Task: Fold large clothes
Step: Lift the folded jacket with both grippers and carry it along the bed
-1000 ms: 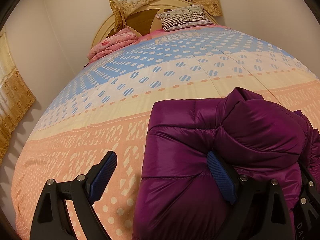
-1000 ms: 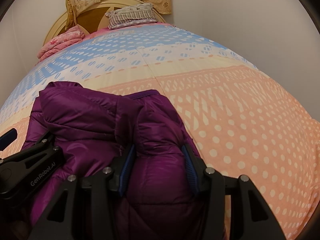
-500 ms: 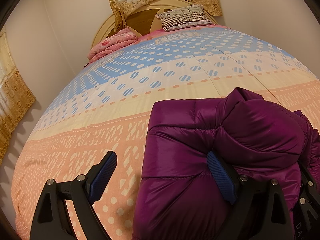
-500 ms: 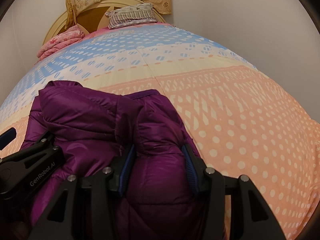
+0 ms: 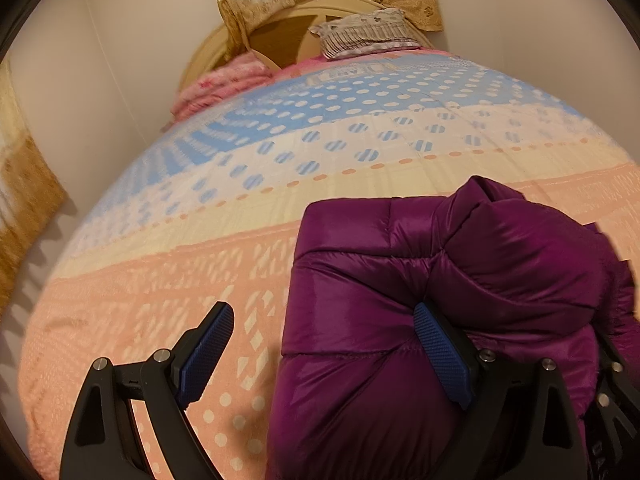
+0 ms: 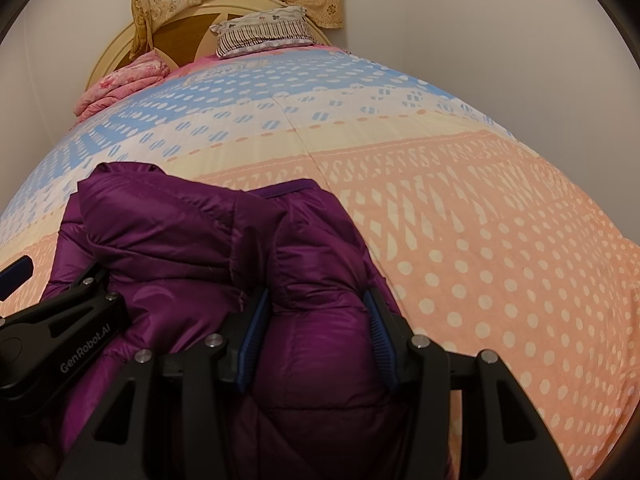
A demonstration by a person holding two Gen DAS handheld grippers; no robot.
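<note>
A bed (image 6: 460, 208) carries everything, spread with a quilt banded peach, cream and blue with pale dots. On the peach band lies a folded purple puffer jacket (image 6: 192, 240). At the headboard end rest a striped pillow (image 6: 264, 34) and a pink folded blanket (image 6: 120, 84).

"GenRobot.AI" is printed in pale letters on the black body of the left gripper (image 6: 16, 272), seen in the right wrist view. A few letters, perhaps "DA", are glimpsed at the left wrist view's lower right edge.
</note>
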